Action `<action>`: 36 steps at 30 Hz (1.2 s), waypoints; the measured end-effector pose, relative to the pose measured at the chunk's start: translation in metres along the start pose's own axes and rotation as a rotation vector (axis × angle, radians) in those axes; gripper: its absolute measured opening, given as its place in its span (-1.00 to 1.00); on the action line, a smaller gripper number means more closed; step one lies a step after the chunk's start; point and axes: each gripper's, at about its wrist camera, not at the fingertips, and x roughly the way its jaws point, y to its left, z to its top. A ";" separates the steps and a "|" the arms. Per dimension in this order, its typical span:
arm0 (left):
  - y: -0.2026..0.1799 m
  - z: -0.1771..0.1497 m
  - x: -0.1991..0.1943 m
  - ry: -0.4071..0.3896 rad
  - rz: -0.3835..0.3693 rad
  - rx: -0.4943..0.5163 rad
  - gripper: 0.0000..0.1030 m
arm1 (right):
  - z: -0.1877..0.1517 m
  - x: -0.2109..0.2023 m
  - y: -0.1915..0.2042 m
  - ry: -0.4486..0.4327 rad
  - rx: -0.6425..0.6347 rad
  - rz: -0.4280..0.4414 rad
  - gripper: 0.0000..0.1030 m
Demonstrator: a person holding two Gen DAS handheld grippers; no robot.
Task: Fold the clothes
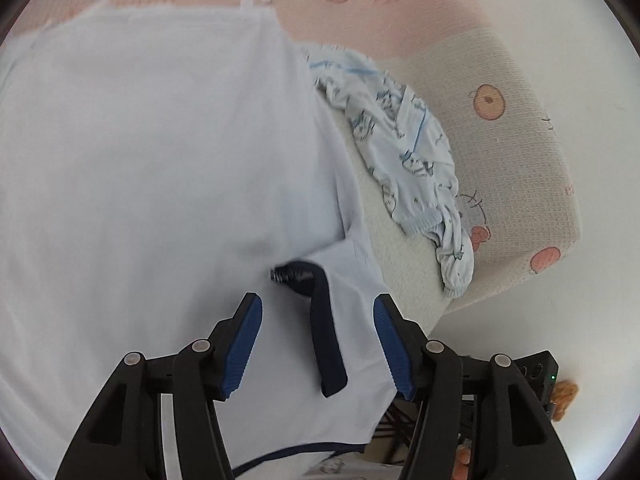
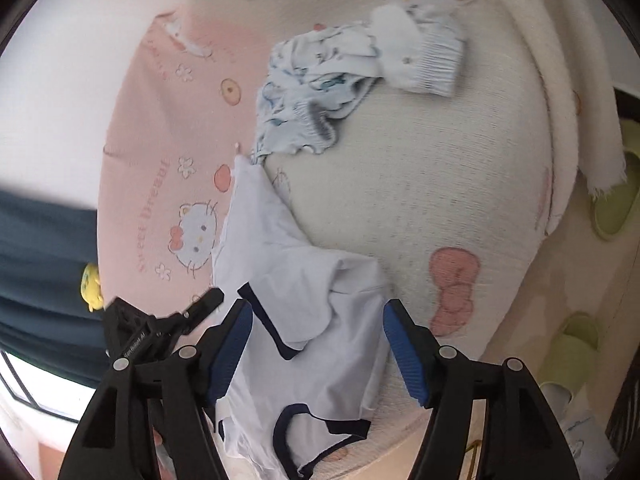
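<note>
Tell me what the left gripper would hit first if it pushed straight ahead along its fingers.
Most likely the white shirt: the open left gripper points down at it, with the shirt's navy trim lying between the fingers. Depth is hard to judge, but nothing else lies in that line.

Each gripper (image 1: 318, 344) had black plastic arms, forked like tongs, with round silver rivets (image 1: 201, 346) at the joints. The fingers carried ribbed blue pads (image 2: 408, 354). The left gripper (image 2: 160, 328), seen from the right one (image 2: 318, 354), bore small white lettering, too blurred to read.
</note>
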 end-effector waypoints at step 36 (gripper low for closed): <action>-0.023 0.017 0.035 0.003 0.089 0.047 0.07 | 0.028 0.050 -0.029 0.135 0.406 0.236 0.31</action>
